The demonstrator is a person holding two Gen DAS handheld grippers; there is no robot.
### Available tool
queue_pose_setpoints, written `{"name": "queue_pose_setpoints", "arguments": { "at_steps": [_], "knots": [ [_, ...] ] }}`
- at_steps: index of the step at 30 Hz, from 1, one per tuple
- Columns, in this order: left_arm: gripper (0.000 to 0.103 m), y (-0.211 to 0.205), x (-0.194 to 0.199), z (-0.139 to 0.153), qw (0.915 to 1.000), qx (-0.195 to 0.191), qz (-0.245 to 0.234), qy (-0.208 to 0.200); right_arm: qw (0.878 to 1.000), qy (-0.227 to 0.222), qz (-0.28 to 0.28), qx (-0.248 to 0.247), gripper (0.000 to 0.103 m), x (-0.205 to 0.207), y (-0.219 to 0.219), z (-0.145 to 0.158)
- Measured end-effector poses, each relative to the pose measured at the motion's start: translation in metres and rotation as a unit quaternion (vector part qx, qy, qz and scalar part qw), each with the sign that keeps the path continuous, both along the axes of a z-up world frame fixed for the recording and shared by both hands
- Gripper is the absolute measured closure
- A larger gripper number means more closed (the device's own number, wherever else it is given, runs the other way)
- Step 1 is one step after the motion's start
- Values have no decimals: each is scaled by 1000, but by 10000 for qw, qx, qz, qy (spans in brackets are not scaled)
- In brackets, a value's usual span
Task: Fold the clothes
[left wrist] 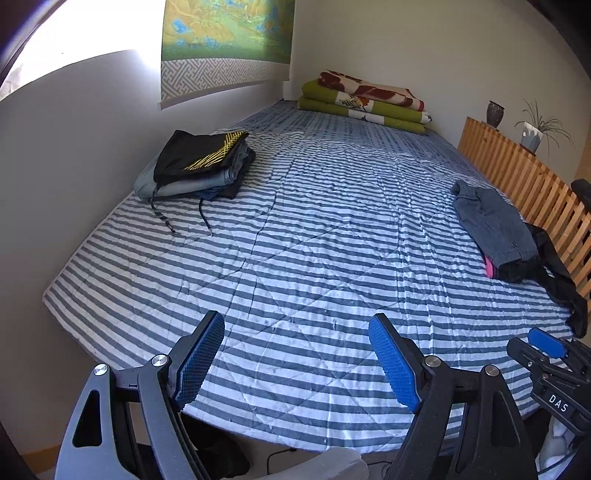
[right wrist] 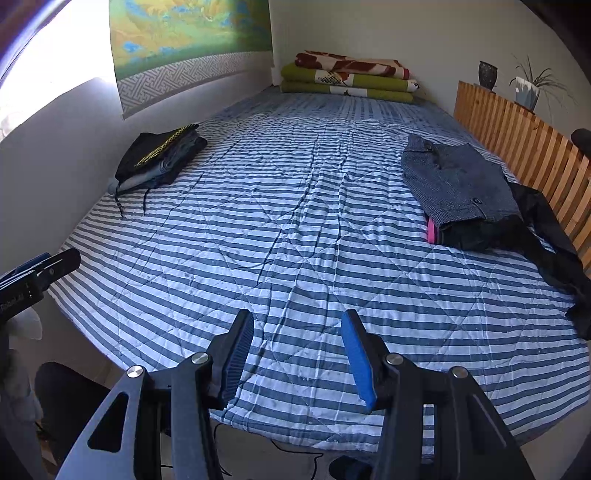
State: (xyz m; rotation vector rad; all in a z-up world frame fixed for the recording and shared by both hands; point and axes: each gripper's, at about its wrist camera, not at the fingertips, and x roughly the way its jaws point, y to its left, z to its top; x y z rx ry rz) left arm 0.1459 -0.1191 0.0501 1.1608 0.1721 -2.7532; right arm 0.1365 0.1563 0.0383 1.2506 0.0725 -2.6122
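Grey garment [right wrist: 458,184] lies lengthwise along the bed; both claws spread, empty.

A quilted, creased cotton-like bedspread [right wrist: 295,229] is seen beside a slatted wooden rail [right wrist: 517,147] and rough-woven grey garment [right wrist: 458,181].

Left gripper [left wrist: 297,360] and right gripper [right wrist: 297,356] both hover empty, fingers spread.

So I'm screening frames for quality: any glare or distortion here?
Left wrist view: window blown out white at top left, striped bed bulges from fisheye. Right wrist view: same window glare, wooden rail curves; both sharp.
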Motion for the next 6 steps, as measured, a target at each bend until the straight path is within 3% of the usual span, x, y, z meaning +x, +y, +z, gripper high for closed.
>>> {"name": "queue_pose_setpoints", "arguments": {
  "at_steps": [6],
  "knots": [
    [18, 16, -49, -13, 9991, -164, -404, -9, 9998, -12, -197, 0, 57, -24, 5, -11]
  ]
}}
